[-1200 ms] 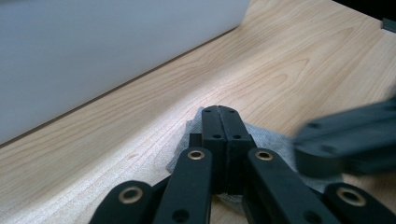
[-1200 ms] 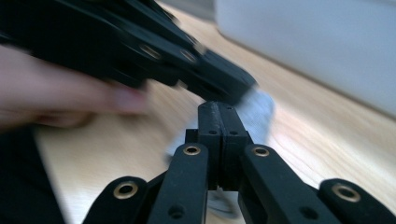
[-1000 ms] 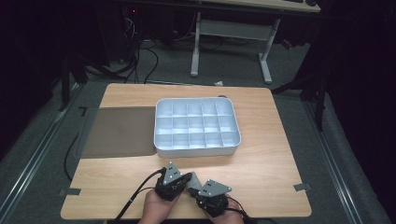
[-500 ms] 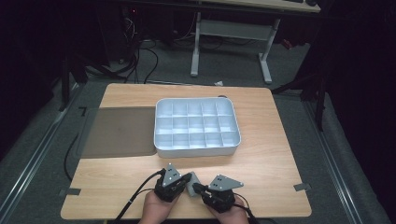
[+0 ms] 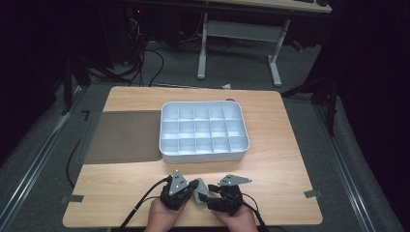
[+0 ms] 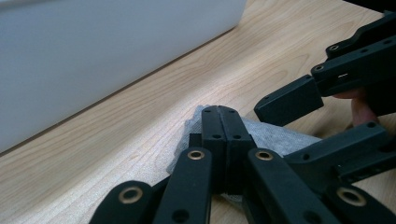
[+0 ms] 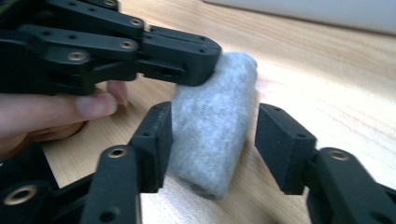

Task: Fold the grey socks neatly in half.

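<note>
A small rolled grey cloth point(image 5: 199, 189) lies on the wooden table near its front edge, between my two grippers. My left gripper point(image 5: 191, 187) is shut on one end of the cloth point(image 6: 280, 137); its jaws point(image 6: 219, 114) stand pressed together. In the right gripper view, the left gripper point(image 7: 187, 58) pinches the far end of the cloth point(image 7: 219, 107). My right gripper point(image 7: 212, 140) has just been opening its jaws. The roll sits between them, brushing the left pad point(image 7: 156, 140), with a gap to the right pad point(image 7: 280, 144).
A white tray point(image 5: 203, 155) divided into several empty compartments stands mid-table beyond the grippers. Its wall point(image 6: 93, 60) rises close behind the left gripper. A dark grey mat point(image 5: 123, 137) lies to its left. Black cables trail off the front edge.
The right gripper has slid a little to the right and its jaws have spread apart, letting go of the cloth. The left gripper has stayed put, still clamped on the cloth.
</note>
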The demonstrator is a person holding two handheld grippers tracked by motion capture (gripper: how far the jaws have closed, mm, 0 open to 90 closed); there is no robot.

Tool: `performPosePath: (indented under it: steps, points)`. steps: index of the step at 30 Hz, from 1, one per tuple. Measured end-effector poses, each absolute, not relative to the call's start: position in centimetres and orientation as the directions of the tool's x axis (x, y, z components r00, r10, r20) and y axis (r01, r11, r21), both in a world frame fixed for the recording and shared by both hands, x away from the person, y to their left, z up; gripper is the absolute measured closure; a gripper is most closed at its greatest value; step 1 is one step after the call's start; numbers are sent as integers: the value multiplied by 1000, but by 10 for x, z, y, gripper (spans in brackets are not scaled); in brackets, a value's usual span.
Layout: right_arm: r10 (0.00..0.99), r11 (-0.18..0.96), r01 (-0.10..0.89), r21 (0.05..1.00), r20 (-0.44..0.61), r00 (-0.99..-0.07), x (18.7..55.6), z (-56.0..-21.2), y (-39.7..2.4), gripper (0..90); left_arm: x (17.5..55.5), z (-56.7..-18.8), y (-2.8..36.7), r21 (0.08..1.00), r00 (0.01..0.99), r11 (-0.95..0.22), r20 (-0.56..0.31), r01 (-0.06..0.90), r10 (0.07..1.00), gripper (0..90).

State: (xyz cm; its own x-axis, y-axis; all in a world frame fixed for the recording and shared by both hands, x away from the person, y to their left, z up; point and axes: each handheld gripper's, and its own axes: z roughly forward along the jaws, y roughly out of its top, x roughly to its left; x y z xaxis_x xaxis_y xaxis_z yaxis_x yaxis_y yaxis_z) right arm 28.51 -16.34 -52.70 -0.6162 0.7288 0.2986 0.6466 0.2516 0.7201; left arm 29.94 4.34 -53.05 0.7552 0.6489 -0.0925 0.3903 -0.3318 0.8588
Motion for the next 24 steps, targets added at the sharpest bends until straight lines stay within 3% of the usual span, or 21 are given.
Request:
performPosePath:
  steps: [13, 17, 24]
  points:
    - [704, 247, 674, 696, 349, -618, 290, -532, -163, 492, 297, -531, 49, 861, 757, -318, -111, 397, 644, 859]
    - [692, 256, 674, 694, 356, -629, 291, -532, -161, 517, 296, -531, 54, 864, 753, -304, -122, 401, 646, 817]
    - [675, 272, 674, 687, 363, -642, 293, -532, -157, 550, 290, -527, 61, 878, 739, -315, -62, 360, 671, 712]
